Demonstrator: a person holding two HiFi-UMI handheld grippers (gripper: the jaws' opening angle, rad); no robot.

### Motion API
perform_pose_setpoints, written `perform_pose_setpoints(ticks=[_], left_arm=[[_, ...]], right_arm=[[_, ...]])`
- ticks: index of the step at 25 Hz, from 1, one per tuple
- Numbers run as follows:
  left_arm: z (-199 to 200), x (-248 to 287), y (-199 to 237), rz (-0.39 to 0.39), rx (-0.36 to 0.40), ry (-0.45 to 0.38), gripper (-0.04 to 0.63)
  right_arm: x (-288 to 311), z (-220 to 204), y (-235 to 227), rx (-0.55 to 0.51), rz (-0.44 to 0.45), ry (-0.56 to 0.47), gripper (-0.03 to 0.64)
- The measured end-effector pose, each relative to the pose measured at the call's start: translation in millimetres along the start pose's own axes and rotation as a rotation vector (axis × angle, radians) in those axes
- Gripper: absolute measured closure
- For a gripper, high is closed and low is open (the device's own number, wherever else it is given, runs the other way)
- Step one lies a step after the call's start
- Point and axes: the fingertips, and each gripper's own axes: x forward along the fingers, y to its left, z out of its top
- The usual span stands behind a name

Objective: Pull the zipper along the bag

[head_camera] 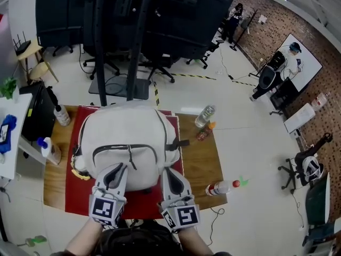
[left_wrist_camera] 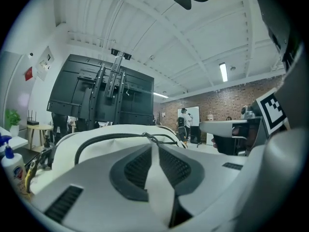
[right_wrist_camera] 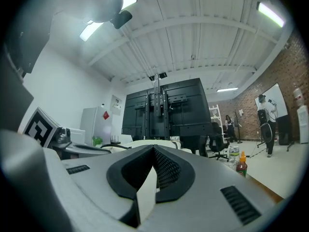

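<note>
A white backpack [head_camera: 128, 137] lies on a red mat [head_camera: 80, 199] on the wooden table [head_camera: 200, 164]. A black zipper [head_camera: 125, 147] arcs across its front, with the pull [head_camera: 130, 163] hanging near the middle. My left gripper [head_camera: 118, 170] rests on the bag's near edge. In the left gripper view the left gripper [left_wrist_camera: 153, 148] shows a narrow gap with white fabric in it, and the pull [left_wrist_camera: 150, 138] lies just beyond the tips, not gripped. My right gripper [head_camera: 168, 173] sits at the bag's near right. In the right gripper view the right gripper [right_wrist_camera: 153, 150] has its pads meeting at the tip.
A clear bottle [head_camera: 204, 116] and a sauce bottle [head_camera: 204, 132] stand right of the bag, and another bottle [head_camera: 219, 188] lies at the table's right front. A spray bottle [head_camera: 50, 149] and a second bottle [head_camera: 60, 113] stand at the left. A black rack [head_camera: 133, 36] rises behind.
</note>
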Motion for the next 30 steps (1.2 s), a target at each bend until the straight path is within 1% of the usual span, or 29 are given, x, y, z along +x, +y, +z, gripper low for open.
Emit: perform_pose_setpoints(ticks=[1, 5, 10, 13, 16, 19, 22, 26, 29, 30], left_arm=[[-1, 3, 0, 0.01, 0.005, 0.007, 0.477], [-6, 13, 0, 0.047, 0.039, 0.03, 0.466], [-12, 24, -12, 0.049, 0.097, 0.053, 0.402], [-5, 30, -16, 0.069, 0.125, 0.024, 0.387], [7, 34, -14, 0.11, 0.123, -0.024, 0.37], [14, 39, -13, 0.123, 0.125, -0.041, 0.367], [21, 43, -15, 0.118, 0.137, -0.057, 0.367], [31, 45, -18, 0.114, 0.161, -0.1, 0.368], [38, 47, -17, 0.116, 0.165, -0.12, 0.384], [40, 48, -16, 0.121, 0.167, -0.126, 0.404]], right_arm=[[2, 0, -4, 0.006, 0.007, 0.001, 0.62], [9, 2, -15, 0.02, 0.036, -0.004, 0.619], [13, -1, -19, 0.034, 0.069, 0.008, 0.62], [14, -2, -21, 0.041, 0.079, 0.012, 0.619], [13, -4, -27, 0.042, 0.074, 0.005, 0.62], [12, -5, -31, 0.047, 0.075, 0.008, 0.62], [13, -6, -35, 0.05, 0.073, 0.004, 0.62], [14, -7, -36, 0.058, 0.078, 0.004, 0.62], [16, -7, -35, 0.065, 0.083, 0.015, 0.62], [16, -7, -35, 0.068, 0.084, 0.02, 0.62]])
